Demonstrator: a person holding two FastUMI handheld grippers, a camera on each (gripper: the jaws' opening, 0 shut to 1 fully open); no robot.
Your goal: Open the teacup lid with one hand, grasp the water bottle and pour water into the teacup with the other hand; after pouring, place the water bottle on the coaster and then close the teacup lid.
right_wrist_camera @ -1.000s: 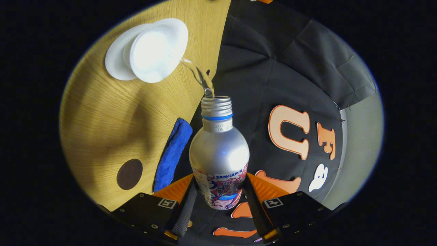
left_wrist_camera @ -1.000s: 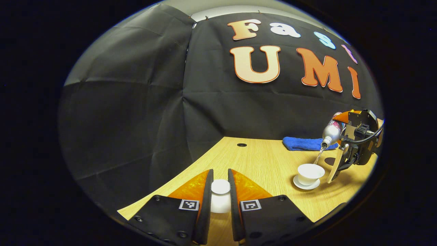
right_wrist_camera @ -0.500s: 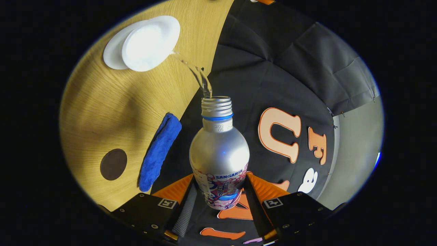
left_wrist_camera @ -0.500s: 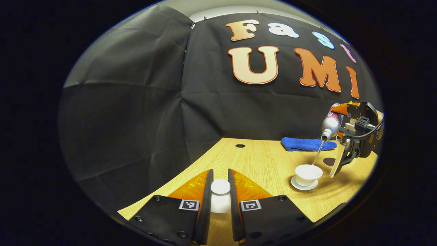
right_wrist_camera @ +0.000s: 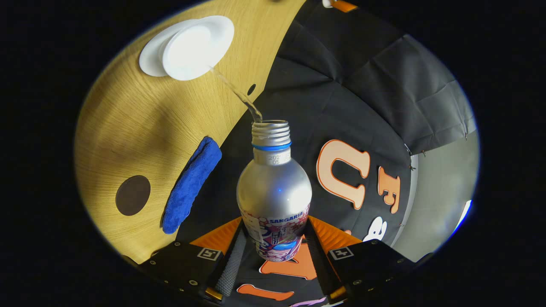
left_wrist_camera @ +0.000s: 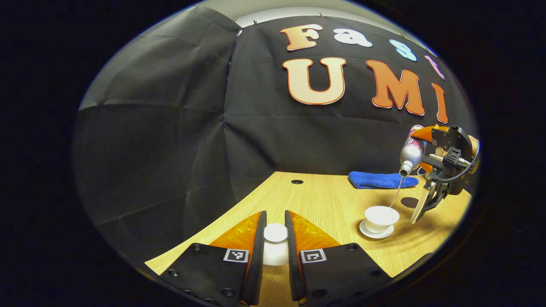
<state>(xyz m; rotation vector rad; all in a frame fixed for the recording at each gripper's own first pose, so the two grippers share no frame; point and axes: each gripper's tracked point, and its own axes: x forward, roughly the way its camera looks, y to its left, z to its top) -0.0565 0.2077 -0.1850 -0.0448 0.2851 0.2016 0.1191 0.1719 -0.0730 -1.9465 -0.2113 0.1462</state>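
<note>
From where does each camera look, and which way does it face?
Left gripper view: rides the left claw, low over the table, facing the wall; its fingers pinch the lid.
Right gripper view: rides the right claw, tilted down; its fingers clamp the water bottle.
Shared: teacup, blue cloth, coaster.

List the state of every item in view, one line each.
Water bottle: uncapped, tilted, pouring, held by right tool.
Teacup: uncovered, on its saucer, receiving the stream.
Teacup lid: off, clamped in left tool.
Coaster: bare.
Blue cloth: lying bunched on the table.
</note>
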